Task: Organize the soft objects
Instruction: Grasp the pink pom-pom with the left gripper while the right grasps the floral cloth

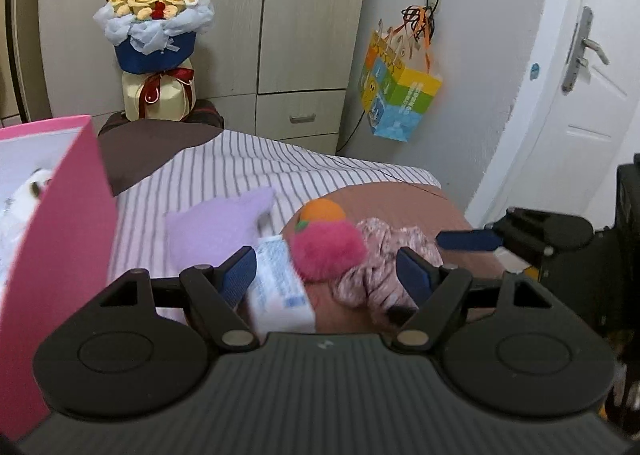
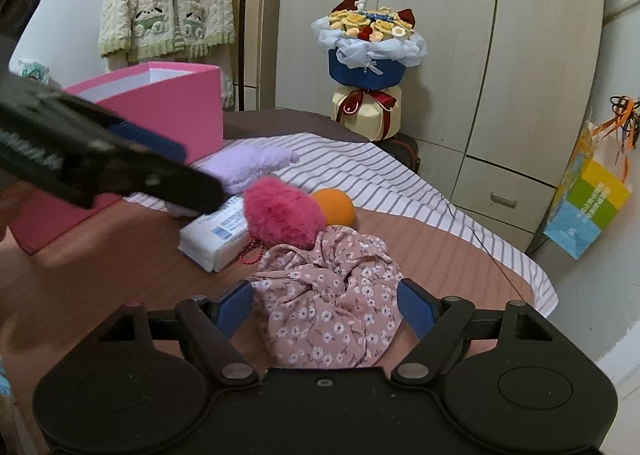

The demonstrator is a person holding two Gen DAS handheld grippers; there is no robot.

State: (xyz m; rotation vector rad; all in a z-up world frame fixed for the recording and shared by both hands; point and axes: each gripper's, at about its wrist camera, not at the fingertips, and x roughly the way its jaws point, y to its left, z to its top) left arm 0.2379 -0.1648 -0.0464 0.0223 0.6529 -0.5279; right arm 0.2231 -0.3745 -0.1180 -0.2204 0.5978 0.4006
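Note:
On the bed lie a white tissue pack [image 1: 280,287] [image 2: 216,233], a fluffy pink pompom [image 1: 328,249] [image 2: 282,213], an orange ball [image 1: 322,210] [image 2: 335,207], a purple plush [image 1: 216,225] [image 2: 248,165] and a pink floral cloth [image 1: 384,263] [image 2: 332,303]. My left gripper [image 1: 326,275] is open above the tissue pack and pompom, and shows as a dark blur in the right wrist view [image 2: 120,171]. My right gripper [image 2: 326,307] is open with its jaws on either side of the floral cloth; its fingers [image 1: 468,241] show at the right of the left wrist view.
An open pink box [image 1: 60,223] [image 2: 160,111] stands at the left with a white plush inside [image 1: 28,187]. A flower bouquet [image 1: 154,43] [image 2: 370,63] stands by the wardrobe. A colourful bag [image 1: 396,95] hangs on the wall by the door [image 1: 580,75].

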